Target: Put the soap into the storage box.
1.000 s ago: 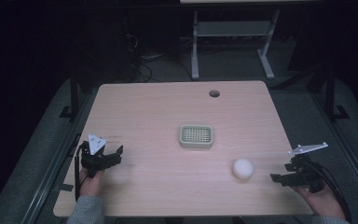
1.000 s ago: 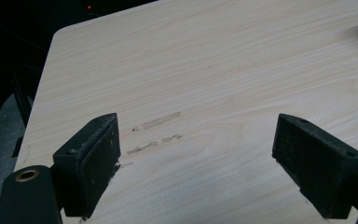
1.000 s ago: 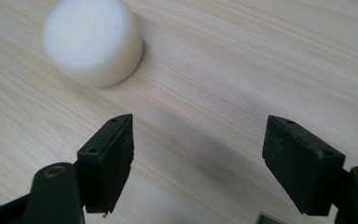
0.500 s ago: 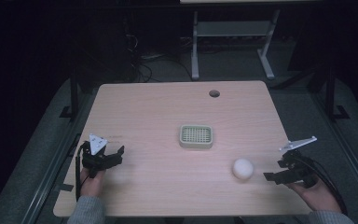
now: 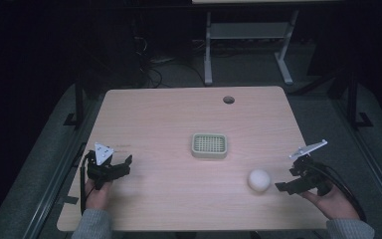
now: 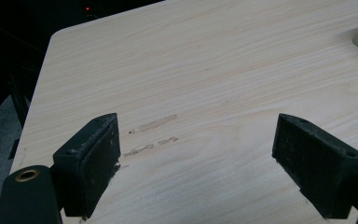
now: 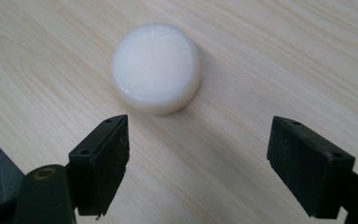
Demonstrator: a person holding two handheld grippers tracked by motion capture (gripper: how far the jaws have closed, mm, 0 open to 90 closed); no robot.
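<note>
While it rests near the pale wooden table's [image 5: 169, 114] left edge, the left gripper [image 5: 122, 167] has jaws wide apart, empty. Right gripper [image 5: 284, 185], jaws spread w/ nothing between, sits just beside the round white puck [image 5: 259, 180]; bare wood all round.
</note>
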